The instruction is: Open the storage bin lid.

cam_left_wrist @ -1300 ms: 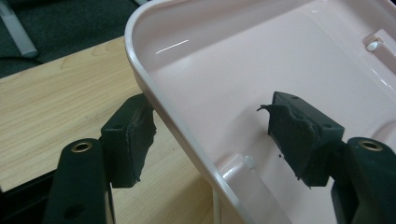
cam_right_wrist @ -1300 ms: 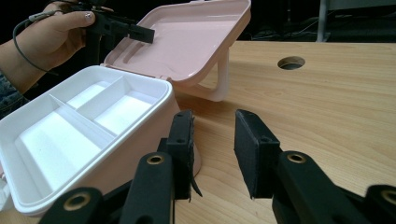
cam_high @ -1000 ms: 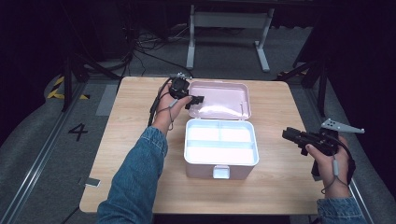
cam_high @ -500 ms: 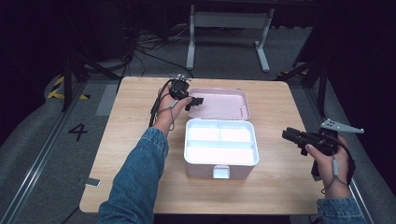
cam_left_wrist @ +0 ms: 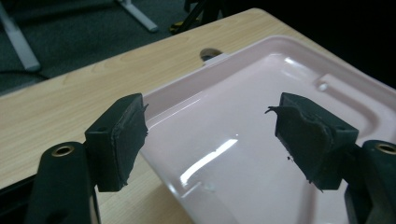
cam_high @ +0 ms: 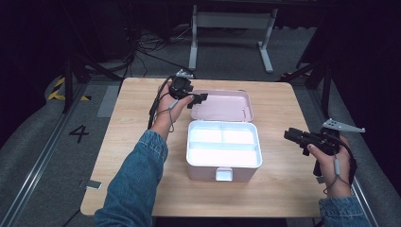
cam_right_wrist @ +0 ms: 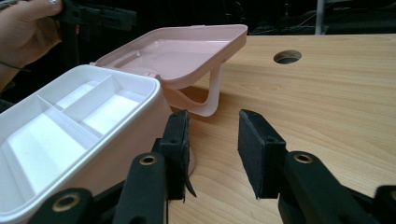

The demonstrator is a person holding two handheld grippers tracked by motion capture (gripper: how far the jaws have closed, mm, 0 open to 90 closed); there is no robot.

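Box open mid-table, lid flipped back, both your grippers free.

Box sits mid-tabletop, its pink lid lying open toward the far edge. Your left gripper hangs over the lid's left corner, jaws wide, holding nothing. Your right gripper is near the right edge, jaws just been opening, nothing between them.
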